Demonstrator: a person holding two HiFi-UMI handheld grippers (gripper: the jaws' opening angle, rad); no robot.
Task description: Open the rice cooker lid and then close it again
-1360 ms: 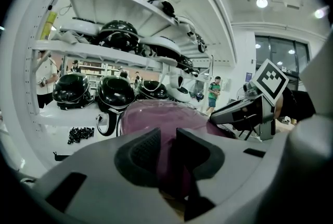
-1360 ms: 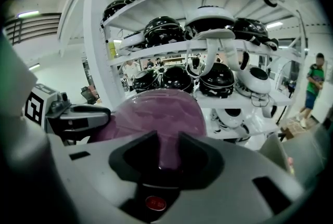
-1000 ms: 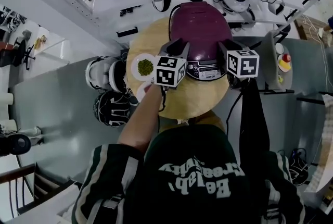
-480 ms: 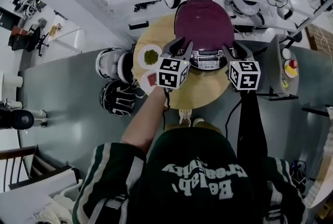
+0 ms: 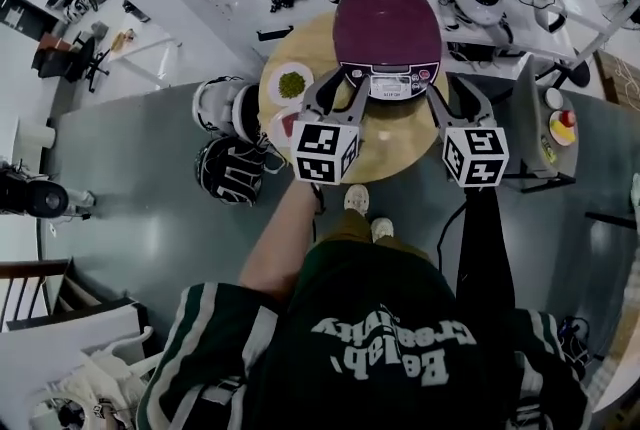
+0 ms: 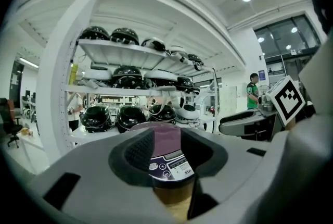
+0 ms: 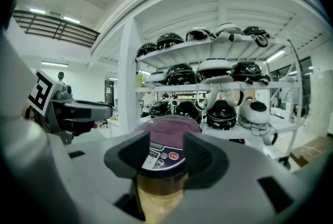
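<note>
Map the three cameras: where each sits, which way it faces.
Head view: on the person's head, steeply down onto rice cooker, round table; shows jersey, left gripper, right gripper.
Left gripper view: on that gripper, facing cooker and helmet shelves; own jaws below, right gripper at right.
Right gripper view: same, mirrored; left gripper at left.
Shared: cooker panel beyond both jaw gaps; jaws have just been opening, nothing between them.
</note>
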